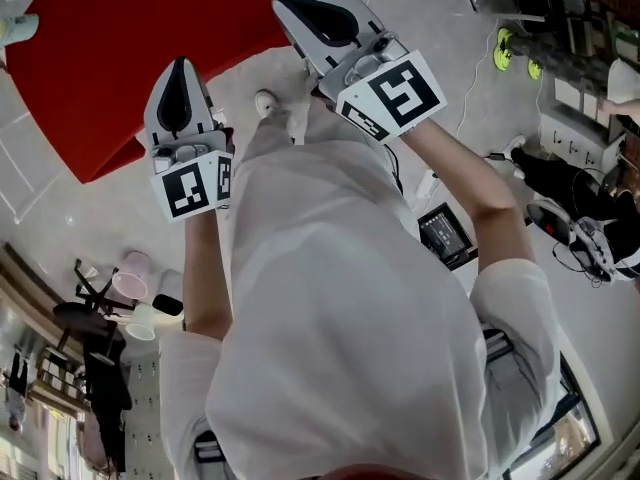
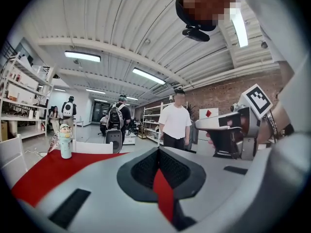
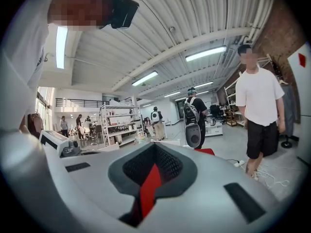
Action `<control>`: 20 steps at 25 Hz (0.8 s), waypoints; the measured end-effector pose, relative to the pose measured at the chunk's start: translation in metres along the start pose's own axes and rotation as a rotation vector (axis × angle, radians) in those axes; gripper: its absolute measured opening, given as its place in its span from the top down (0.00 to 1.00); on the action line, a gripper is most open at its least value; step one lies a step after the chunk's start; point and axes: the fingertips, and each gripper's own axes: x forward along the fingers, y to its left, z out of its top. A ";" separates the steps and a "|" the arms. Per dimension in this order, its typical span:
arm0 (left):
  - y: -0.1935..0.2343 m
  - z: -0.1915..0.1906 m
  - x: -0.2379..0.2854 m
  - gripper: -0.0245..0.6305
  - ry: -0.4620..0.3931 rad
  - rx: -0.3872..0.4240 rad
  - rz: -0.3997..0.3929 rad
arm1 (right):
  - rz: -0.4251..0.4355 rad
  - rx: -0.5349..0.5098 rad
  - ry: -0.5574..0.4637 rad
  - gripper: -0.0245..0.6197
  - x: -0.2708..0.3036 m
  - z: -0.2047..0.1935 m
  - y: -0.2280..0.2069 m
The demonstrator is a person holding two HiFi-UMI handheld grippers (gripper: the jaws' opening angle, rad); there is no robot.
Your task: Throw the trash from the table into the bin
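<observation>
Trash is seen in no view, and neither is a bin, so where either lies cannot be told. In the head view the left gripper [image 1: 179,76] and the right gripper [image 1: 300,6] are held out level over the floor, at the edge of the red table [image 1: 120,58], on whose visible part no trash is shown; cups [image 1: 133,286] are seen low at the left. In the left gripper view the jaws are pressed together on nothing; a bottle [image 2: 65,141] is stood on the table, a chair [image 2: 92,147] is set behind it, and a bystander [image 2: 175,123] is placed straight ahead. In the right gripper view the jaws are likewise closed and empty; shelves [image 3: 116,123] are lined up far off, and cables [image 3: 265,176] are strewn by the bystander's feet. From here the bottle could be knocked over by a careless reach across the table, a foot could be caught in the cables, and the bystander could be struck if the grippers are swung wide while the bin is sought.
</observation>
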 end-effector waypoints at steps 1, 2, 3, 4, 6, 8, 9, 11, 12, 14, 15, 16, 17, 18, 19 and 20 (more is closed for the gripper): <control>-0.009 0.004 -0.003 0.96 -0.008 0.005 -0.018 | -0.005 -0.011 -0.003 0.95 -0.005 0.003 0.004; -0.019 0.008 -0.006 0.96 -0.017 0.013 -0.036 | -0.005 -0.025 -0.006 0.95 -0.010 0.006 0.008; -0.030 0.012 -0.007 0.96 -0.026 0.022 -0.052 | -0.002 -0.036 -0.010 0.95 -0.014 0.009 0.011; -0.040 0.016 -0.008 0.96 -0.033 0.032 -0.065 | 0.003 -0.043 -0.015 0.95 -0.018 0.012 0.014; -0.055 0.021 -0.008 0.96 -0.045 0.042 -0.072 | 0.010 -0.045 -0.031 0.95 -0.026 0.017 0.014; -0.063 0.025 -0.007 0.96 -0.055 0.030 -0.060 | 0.016 -0.045 -0.048 0.95 -0.032 0.023 0.013; -0.066 0.027 -0.007 0.96 -0.057 0.026 -0.054 | 0.022 -0.049 -0.056 0.95 -0.034 0.025 0.012; -0.072 0.029 -0.006 0.96 -0.058 0.034 -0.043 | 0.035 -0.065 -0.066 0.95 -0.037 0.027 0.013; -0.073 0.030 -0.007 0.96 -0.060 0.040 -0.034 | 0.043 -0.072 -0.070 0.95 -0.038 0.028 0.014; -0.074 0.032 -0.010 0.96 -0.069 0.036 -0.003 | 0.056 -0.072 -0.076 0.95 -0.041 0.029 0.015; -0.074 0.032 -0.012 0.96 -0.070 0.032 0.012 | 0.057 -0.064 -0.078 0.95 -0.043 0.028 0.015; -0.075 0.032 -0.015 0.96 -0.069 0.029 0.023 | 0.052 -0.054 -0.080 0.95 -0.046 0.026 0.015; -0.075 0.031 -0.016 0.96 -0.068 0.029 0.032 | 0.041 -0.045 -0.082 0.95 -0.049 0.024 0.014; -0.075 0.031 -0.017 0.96 -0.070 0.032 0.039 | 0.025 -0.038 -0.084 0.95 -0.051 0.023 0.012; -0.074 0.033 -0.017 0.96 -0.077 0.038 0.047 | 0.005 -0.031 -0.087 0.95 -0.053 0.021 0.009; -0.073 0.035 -0.018 0.96 -0.087 0.045 0.055 | -0.016 -0.021 -0.089 0.95 -0.055 0.018 0.007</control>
